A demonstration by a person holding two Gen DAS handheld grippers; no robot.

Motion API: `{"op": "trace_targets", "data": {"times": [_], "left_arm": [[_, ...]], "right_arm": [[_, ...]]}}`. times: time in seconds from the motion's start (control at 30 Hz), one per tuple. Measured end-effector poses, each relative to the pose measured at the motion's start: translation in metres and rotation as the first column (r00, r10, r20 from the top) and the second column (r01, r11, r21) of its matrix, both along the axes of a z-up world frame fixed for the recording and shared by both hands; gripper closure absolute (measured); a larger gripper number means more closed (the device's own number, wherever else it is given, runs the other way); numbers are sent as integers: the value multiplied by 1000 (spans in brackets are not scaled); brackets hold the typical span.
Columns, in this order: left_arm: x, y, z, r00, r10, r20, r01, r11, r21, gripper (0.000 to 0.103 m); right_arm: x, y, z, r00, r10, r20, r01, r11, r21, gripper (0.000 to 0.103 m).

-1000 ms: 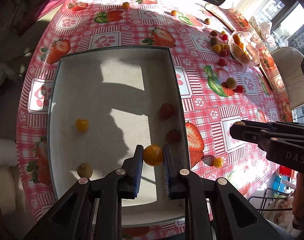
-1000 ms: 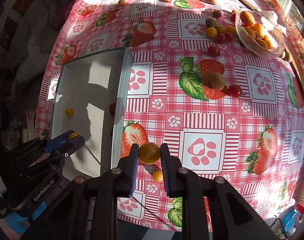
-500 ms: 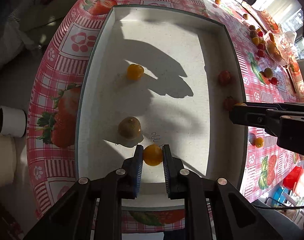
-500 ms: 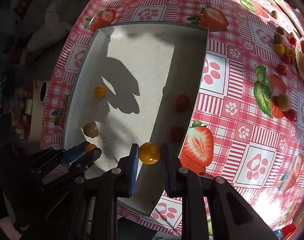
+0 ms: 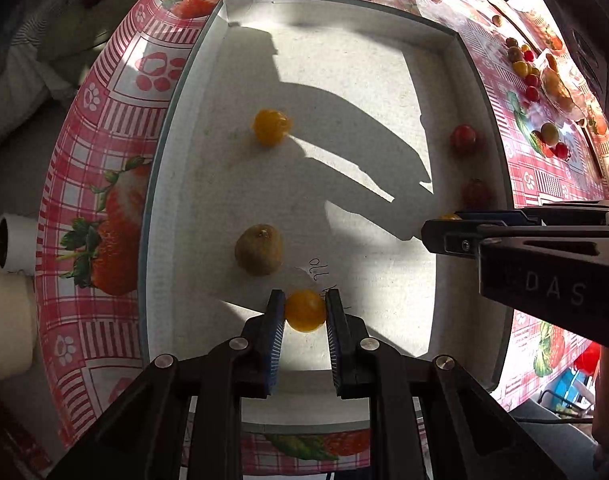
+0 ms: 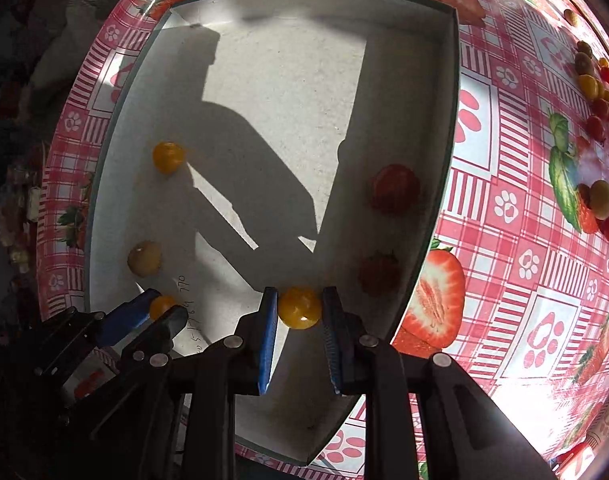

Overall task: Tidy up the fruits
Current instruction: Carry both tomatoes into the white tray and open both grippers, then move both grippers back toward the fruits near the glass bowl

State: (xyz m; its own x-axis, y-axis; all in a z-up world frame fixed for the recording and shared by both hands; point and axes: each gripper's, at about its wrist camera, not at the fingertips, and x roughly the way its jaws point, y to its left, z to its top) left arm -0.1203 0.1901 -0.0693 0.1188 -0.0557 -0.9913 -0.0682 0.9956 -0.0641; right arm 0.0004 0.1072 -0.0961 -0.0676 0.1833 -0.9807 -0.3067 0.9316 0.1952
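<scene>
Tongs in both hands have come over the white tray [image 5: 176, 184] since a second ago, when the right pair was out above the checked surface [image 6: 516, 216] and the left pair near the tray's right wall. Each now hangs low over the tray floor, so both fruits look ready to be set down.

Left tongs [image 5: 305, 312] are clamped on a yellow tomato [image 5: 305, 310], which sits between the blue pads, just beside a brown fruit [image 5: 259, 249] lying on the tray floor. Right tongs [image 6: 300, 309] are clamped on another yellow tomato [image 6: 299, 307], near the tray's right wall and close to two red tomatoes, one [image 6: 395, 188] farther and one [image 6: 379, 273] nearer.

One more yellow tomato [image 5: 270, 127] lies loose farther up the tray. Plenty of small fruit [image 6: 594, 92] remains on the surface to the right, well apart from the tray, so sorting seems far from finished.
</scene>
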Motion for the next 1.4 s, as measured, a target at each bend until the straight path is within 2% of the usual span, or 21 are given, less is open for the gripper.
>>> {"op": "trace_targets", "data": {"times": [0.17, 0.23, 0.27, 0.3, 0.33, 0.37, 0.47, 0.57, 0.83, 1.03, 1.2, 1.4], "left_arm": [[2, -3, 0, 1000, -20, -6, 21, 1000, 15, 82], [3, -3, 0, 1000, -27, -10, 27, 999, 19, 82], [4, -4, 1, 999, -30, -12, 30, 999, 26, 75], [5, -4, 1, 999, -32, -14, 32, 999, 34, 66], [6, -5, 2, 1000, -30, -7, 30, 999, 43, 44], [6, -5, 5, 1000, -29, 11, 29, 998, 52, 38], [9, -6, 10, 999, -41, 12, 40, 997, 62, 38], [14, -8, 12, 999, -51, 2, 51, 996, 75, 38], [34, -22, 34, 993, -112, 31, 108, 989, 103, 38], [59, -63, 57, 976, -200, 89, 190, 976, 106, 38], [77, -102, 70, 949, -284, 136, 274, 958, 88, 38], [92, -145, 74, 926, -348, 144, 342, 938, 62, 38]], "right_arm": [[2, 3, -1, 1000, -2, -9, 2, 1000, 13, 77], [5, 3, -2, 1000, 0, -22, 1, 1000, 30, 72], [6, 3, -1, 1000, 3, -26, -2, 1000, 31, 67], [7, 3, 0, 1000, 5, -23, -5, 1000, 30, 55], [6, 2, 4, 1000, 7, -15, -6, 999, 41, 48], [8, 2, 7, 1000, 6, -10, -5, 999, 48, 45], [12, 3, 21, 1000, -3, 7, 2, 997, 71, 36], [17, -4, 33, 999, -30, 18, 27, 994, 103, 33], [15, -50, 64, 987, -141, 73, 129, 980, 150, 30], [8, -131, 60, 956, -281, 79, 272, 956, 109, 30], [3, -192, 52, 918, -389, 79, 387, 921, 40, 30], [4, -241, 44, 886, -454, 93, 456, 890, -5, 30]]}}
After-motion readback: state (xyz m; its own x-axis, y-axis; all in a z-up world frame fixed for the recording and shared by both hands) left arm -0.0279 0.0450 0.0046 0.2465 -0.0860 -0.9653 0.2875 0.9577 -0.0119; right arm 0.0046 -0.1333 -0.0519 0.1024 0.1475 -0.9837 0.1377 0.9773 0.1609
